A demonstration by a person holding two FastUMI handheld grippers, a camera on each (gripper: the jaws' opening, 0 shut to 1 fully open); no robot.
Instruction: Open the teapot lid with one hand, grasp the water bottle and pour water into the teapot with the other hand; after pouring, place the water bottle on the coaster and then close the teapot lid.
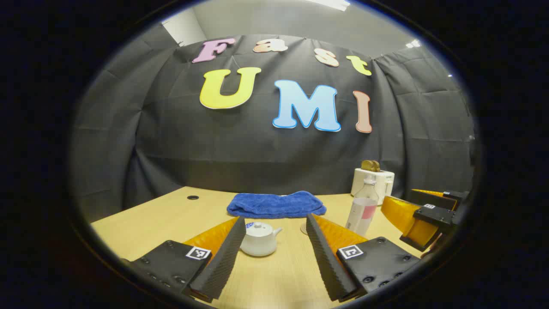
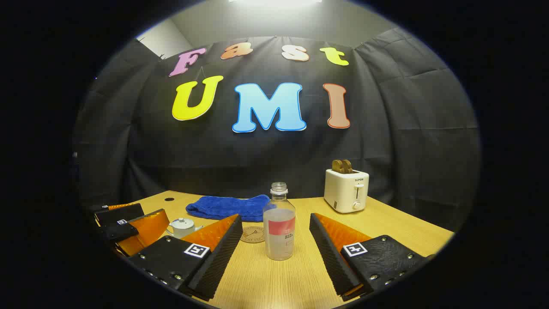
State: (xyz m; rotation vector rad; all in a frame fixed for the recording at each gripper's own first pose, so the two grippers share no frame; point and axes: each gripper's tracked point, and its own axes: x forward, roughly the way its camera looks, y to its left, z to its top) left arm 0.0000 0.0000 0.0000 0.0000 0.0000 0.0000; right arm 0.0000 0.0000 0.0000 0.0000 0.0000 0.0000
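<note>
A small white teapot (image 1: 260,239) with its lid on stands on the wooden table, just ahead of my left gripper (image 1: 274,240), which is open with the pot between and beyond its fingers. The clear uncapped water bottle (image 2: 279,223) with a pink label stands upright ahead of my open right gripper (image 2: 276,240), not touched. A round wooden coaster (image 2: 253,234) lies just behind and left of the bottle. In the left gripper view the bottle (image 1: 362,208) stands to the right, with the right gripper (image 1: 422,219) beside it. The right gripper view shows the teapot (image 2: 182,226) and left gripper (image 2: 128,225) at left.
A folded blue towel (image 1: 276,204) lies at the back of the table (image 1: 163,214). A white toaster (image 2: 346,189) holding bread slices stands at the back right. A small dark hole (image 1: 192,197) marks the tabletop at the back left.
</note>
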